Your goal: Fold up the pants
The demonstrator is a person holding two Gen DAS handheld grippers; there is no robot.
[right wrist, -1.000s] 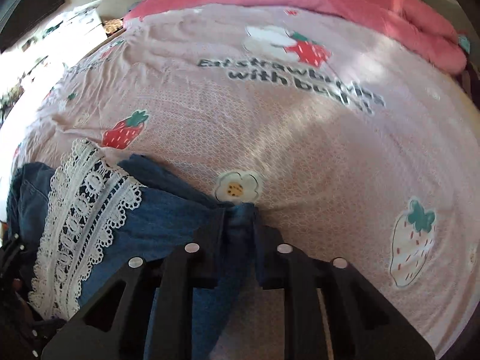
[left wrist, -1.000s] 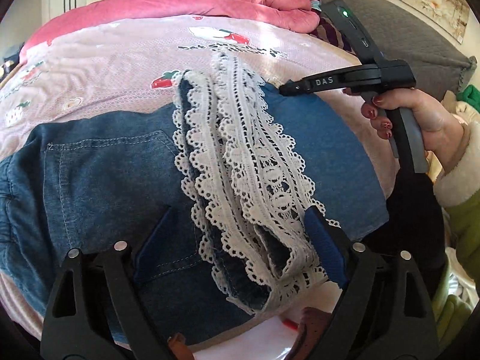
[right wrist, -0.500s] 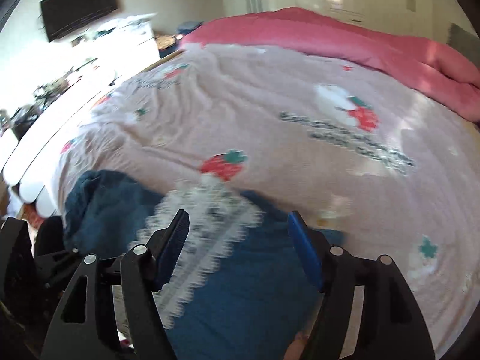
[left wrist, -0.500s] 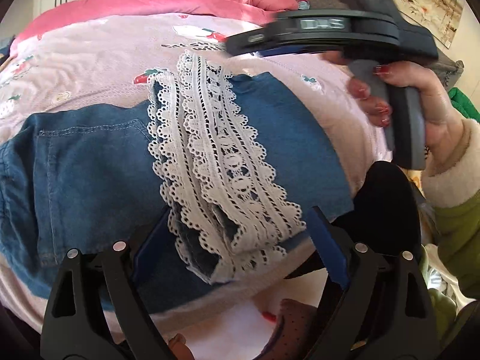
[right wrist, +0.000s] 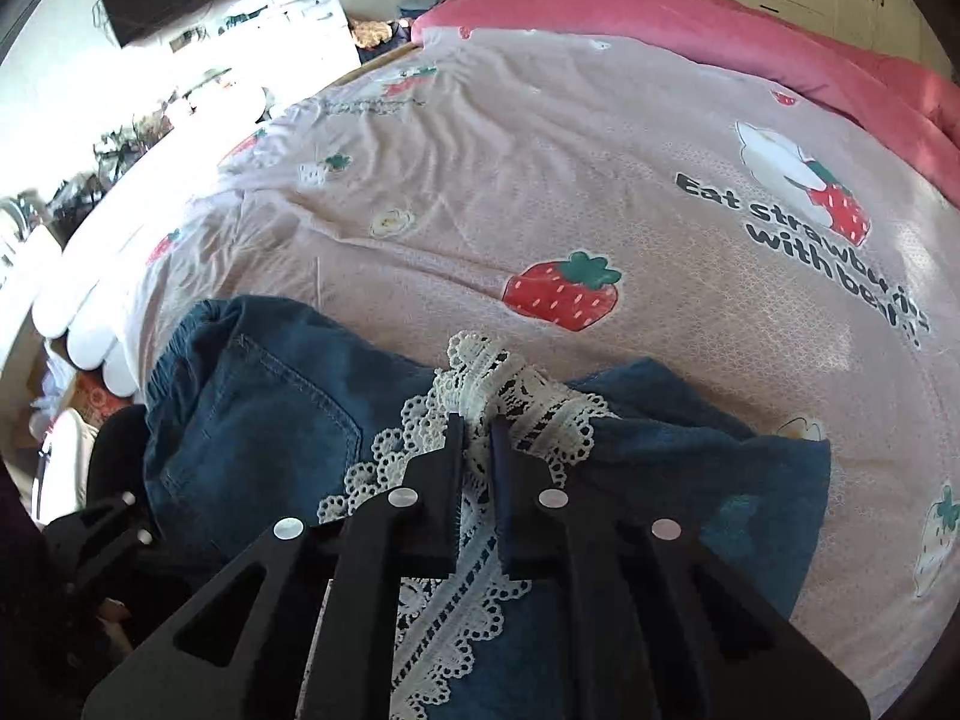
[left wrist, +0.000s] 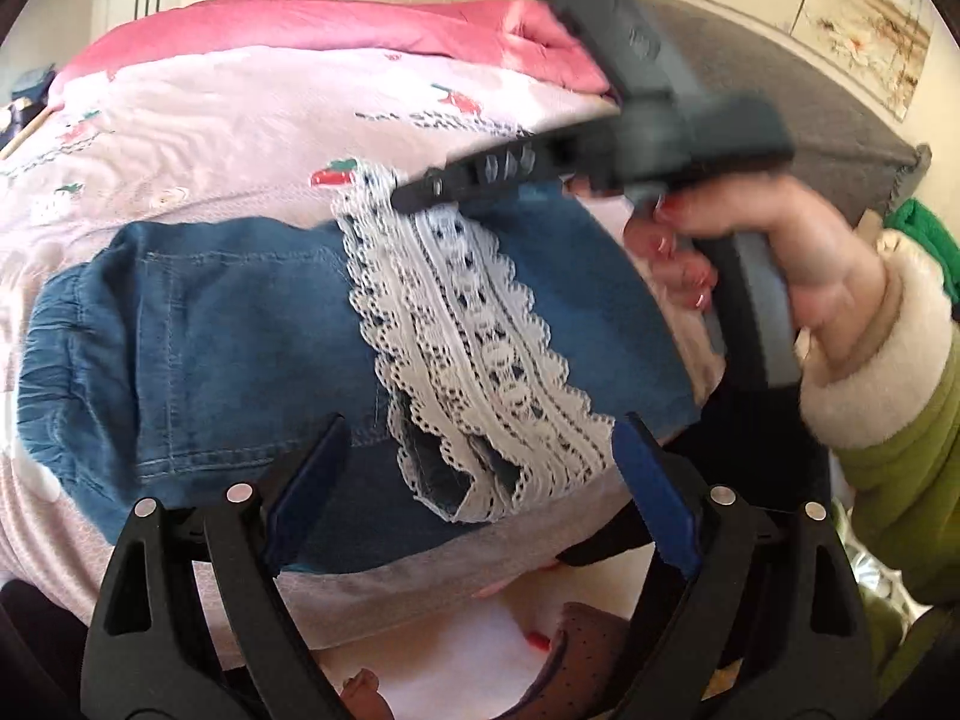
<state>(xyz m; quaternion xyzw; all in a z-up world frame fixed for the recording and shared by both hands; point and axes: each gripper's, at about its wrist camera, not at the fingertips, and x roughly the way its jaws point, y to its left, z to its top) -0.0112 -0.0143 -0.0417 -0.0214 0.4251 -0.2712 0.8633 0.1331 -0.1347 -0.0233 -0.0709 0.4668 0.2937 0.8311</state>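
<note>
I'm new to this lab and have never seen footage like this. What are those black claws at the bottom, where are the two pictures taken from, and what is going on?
There is no robot here. A person holds a hand-operated gripping tool in each hand, each with a wide-angle camera looking along its two fingers.

In the left wrist view, the left tool stands open and empty above the denim pants, which lie folded on a pink strawberry-print bedsheet. That view also shows the person's right hand gripping the other tool's handle.

In the right wrist view, the right tool is shut on the white lace trim at the pants' hem. A pink quilt lies at the bed's far side.
</note>
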